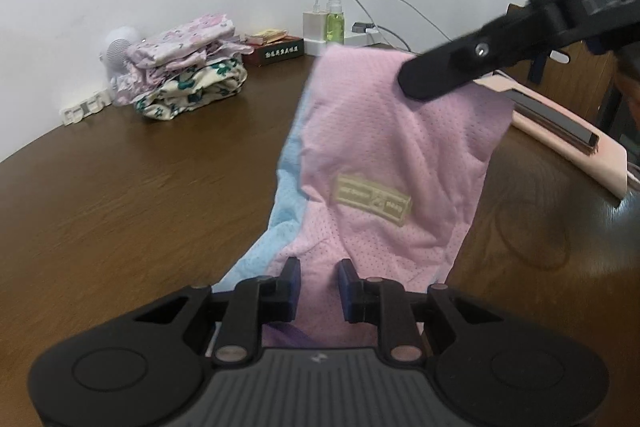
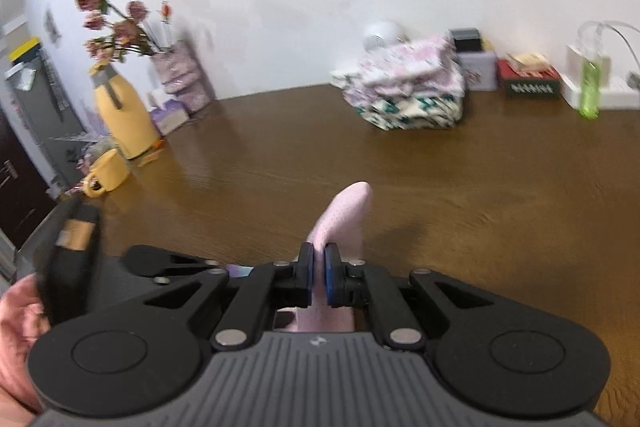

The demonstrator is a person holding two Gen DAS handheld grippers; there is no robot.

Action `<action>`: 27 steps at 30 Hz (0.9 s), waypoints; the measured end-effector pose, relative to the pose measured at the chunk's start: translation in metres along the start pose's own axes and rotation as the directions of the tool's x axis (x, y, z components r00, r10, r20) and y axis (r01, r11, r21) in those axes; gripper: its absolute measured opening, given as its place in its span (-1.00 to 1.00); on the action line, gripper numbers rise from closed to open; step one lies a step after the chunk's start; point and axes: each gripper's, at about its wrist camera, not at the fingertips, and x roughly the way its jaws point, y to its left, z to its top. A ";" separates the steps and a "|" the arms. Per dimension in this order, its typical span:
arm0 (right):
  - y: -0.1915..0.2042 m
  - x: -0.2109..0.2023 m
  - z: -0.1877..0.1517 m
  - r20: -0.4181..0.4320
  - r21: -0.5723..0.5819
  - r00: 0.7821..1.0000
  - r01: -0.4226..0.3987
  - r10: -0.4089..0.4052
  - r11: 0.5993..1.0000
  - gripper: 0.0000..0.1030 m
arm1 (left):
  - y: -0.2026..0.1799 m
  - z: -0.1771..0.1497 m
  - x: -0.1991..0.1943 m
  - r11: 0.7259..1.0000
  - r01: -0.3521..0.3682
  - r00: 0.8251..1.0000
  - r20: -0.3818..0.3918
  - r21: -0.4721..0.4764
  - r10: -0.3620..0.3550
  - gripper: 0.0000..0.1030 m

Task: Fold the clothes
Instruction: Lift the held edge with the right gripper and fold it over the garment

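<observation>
Hidden bits: the garment's [image 1: 392, 163] near end is covered by the left hand-held gripper's [image 1: 319, 287] body in the left wrist view, so whatever lies under it can't be made out. The beige label [image 1: 374, 201] on the pink cloth is too blurred to be read.

Cut off: only a fingertip of the right hand-held gripper [image 1: 416, 83] and its blurred arm are seen in the left wrist view. A hand [image 2: 18, 323] is clipped at the right wrist view's left edge.

Left hand-held gripper: a narrow gap is kept between the pads, with pink cloth running through it. Whether the cloth is actually pinched can't be told.

Right hand-held gripper [image 2: 319, 273]: nearly closed, with a pink fold [image 2: 344, 223] pinched between the blue pads [image 2: 306, 267]. In the left wrist view its tip is seen at the garment's far upper corner.

Garment: pink mesh with a light blue strip [image 1: 280, 207] along its left side, held stretched above the brown desk [image 1: 140, 187] between the two hand-held grippers.

Pile [image 1: 188, 79]: folded floral clothes are stacked at the back of the desk near the wall.

Containers: dried flowers [image 2: 116, 23] are seen just behind a yellow jug [image 2: 120, 111]; whether they're in it can't be told. What's in the yellow mug [image 2: 106, 173] can't be seen. A green bottle [image 2: 590, 87] is stood by a white power strip [image 2: 612, 95].
</observation>
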 end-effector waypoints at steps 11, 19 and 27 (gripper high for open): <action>0.038 -0.008 0.012 0.006 -0.068 1.000 -0.003 0.003 0.998 -0.90 | 0.029 -0.031 -0.081 1.000 -0.004 0.997 0.082 -0.019 0.005 -0.42; 0.083 -0.004 0.013 -0.024 -0.141 0.999 -0.036 0.033 0.989 -0.90 | 0.033 -0.052 -0.060 0.999 0.007 1.000 0.021 -0.052 -0.005 -0.43; 0.122 0.030 0.006 -0.097 -0.161 0.994 -0.068 0.053 0.985 -0.90 | 0.044 -0.060 -0.062 0.988 0.097 0.994 0.071 -0.120 -0.089 -0.35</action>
